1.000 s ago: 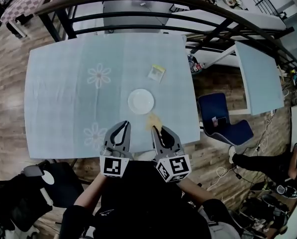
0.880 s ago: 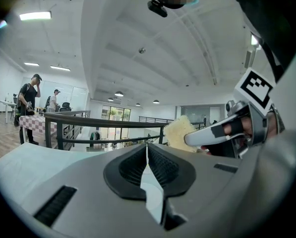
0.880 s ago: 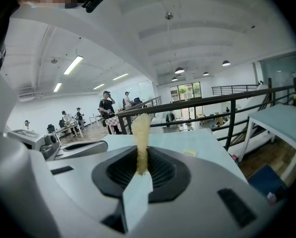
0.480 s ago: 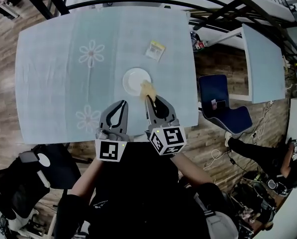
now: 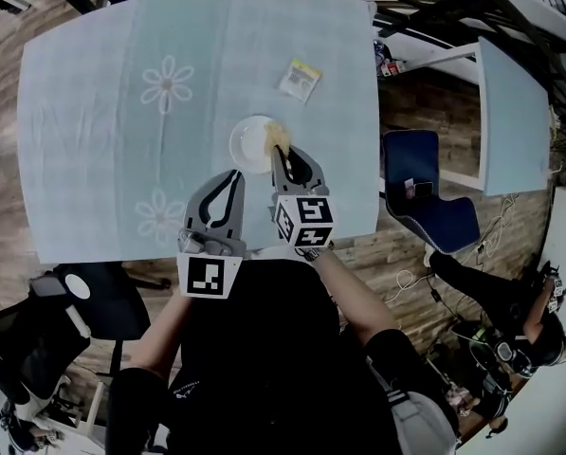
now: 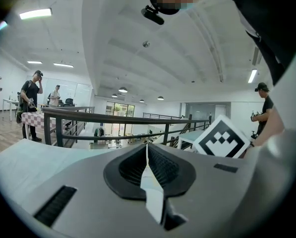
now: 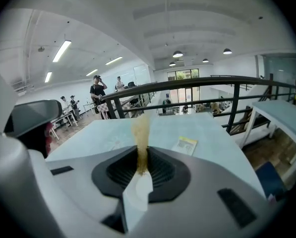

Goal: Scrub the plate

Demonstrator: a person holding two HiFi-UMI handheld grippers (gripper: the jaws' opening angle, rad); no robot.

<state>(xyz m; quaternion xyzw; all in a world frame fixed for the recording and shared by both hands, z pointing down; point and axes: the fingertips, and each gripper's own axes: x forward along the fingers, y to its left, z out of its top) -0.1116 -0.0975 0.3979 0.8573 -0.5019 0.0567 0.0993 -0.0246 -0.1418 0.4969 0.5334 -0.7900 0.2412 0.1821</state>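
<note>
**Sponge [image 5: 279, 136] over plate [image 5: 249, 146] rim**

I read the right claw [image 5: 281, 152] clamped tight on the tan sponge, which is over the plate's right rim. Plate sits toward the desk [image 5: 93, 178] near edge. Left claw [image 5: 228, 180] closed, nothing in it, beside the plate.

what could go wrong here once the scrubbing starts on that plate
The plate lies loose on the tablecloth, and the left gripper is shut and off it, so nothing braces it; rubbing may send it sliding. The right gripper pinches the thin sponge by one end, with most of it sticking out past the fingers, so it may fold or slip under pressure.
</note>
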